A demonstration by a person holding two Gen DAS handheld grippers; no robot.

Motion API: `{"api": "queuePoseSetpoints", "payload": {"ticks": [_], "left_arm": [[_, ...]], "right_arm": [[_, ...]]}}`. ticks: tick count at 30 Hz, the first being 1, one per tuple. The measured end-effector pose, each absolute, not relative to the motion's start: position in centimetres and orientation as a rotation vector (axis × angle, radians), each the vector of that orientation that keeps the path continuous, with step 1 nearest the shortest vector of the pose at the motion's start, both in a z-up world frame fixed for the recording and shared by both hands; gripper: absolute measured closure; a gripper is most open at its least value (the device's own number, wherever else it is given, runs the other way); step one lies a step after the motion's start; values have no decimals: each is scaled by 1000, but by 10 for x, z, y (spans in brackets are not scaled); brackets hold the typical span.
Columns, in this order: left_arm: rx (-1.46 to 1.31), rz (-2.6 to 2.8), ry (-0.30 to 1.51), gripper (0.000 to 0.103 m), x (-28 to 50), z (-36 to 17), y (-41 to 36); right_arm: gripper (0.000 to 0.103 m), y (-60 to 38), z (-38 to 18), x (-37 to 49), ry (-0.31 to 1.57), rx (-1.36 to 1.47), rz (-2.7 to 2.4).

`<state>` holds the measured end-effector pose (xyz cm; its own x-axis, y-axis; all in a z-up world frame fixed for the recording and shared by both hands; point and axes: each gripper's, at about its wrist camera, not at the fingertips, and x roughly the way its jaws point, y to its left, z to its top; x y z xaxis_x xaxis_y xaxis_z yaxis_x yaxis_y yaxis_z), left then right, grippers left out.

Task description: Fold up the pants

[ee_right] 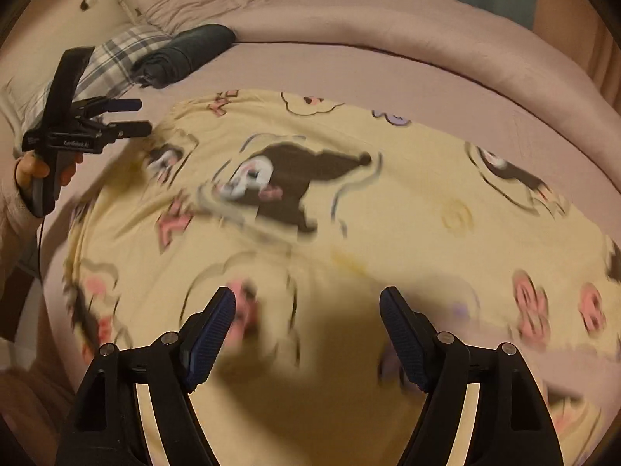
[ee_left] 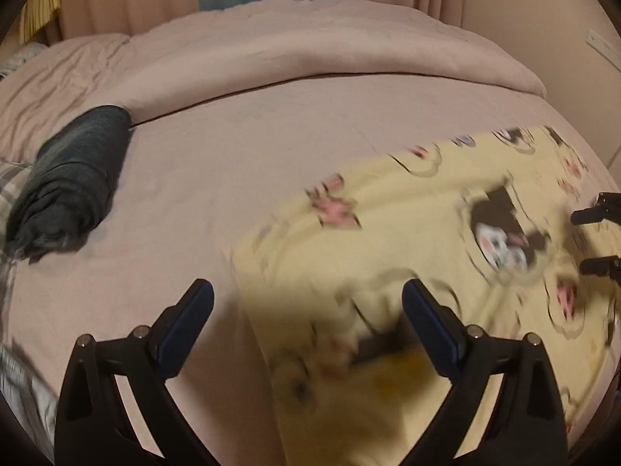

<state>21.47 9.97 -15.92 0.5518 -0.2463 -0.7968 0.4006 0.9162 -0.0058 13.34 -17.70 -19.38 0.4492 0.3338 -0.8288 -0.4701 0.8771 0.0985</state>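
Yellow pants (ee_right: 349,209) with a cartoon print lie spread flat on the pink bed; they also show at the right of the left wrist view (ee_left: 419,240), blurred. My left gripper (ee_left: 308,295) is open and empty, hovering over the pants' left edge; it also shows in the right wrist view (ee_right: 136,116), held by a hand. My right gripper (ee_right: 308,303) is open and empty above the near part of the pants. Its fingertips (ee_left: 590,215) show at the right edge of the left wrist view.
A rolled dark green garment (ee_left: 73,178) lies on the bed (ee_left: 233,147) at the left, next to a plaid cloth (ee_right: 108,62). A folded-back pink duvet (ee_left: 310,46) runs along the far side. Curtains hang behind.
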Motion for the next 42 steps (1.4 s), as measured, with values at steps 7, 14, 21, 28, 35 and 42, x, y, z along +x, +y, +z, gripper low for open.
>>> {"api": "queuePoseSetpoints", "payload": {"ticks": [7, 14, 21, 28, 35, 42], "left_arm": [[175, -551, 1035, 9, 292, -179, 91], [248, -637, 1139, 23, 320, -195, 92], [350, -666, 1126, 67, 313, -192, 85], [347, -689, 1118, 96, 295, -185, 84], [220, -652, 1156, 73, 302, -184, 117], [271, -676, 1158, 29, 289, -183, 132]], "right_arm": [[26, -171, -163, 247, 864, -254, 546], [26, -192, -203, 344, 1110, -370, 589], [81, -187, -210, 342, 1171, -487, 686], [100, -179, -203, 316, 1120, -575, 682], [100, -176, -207, 310, 1117, -571, 602], [42, -180, -187, 316, 1155, -470, 634]]}}
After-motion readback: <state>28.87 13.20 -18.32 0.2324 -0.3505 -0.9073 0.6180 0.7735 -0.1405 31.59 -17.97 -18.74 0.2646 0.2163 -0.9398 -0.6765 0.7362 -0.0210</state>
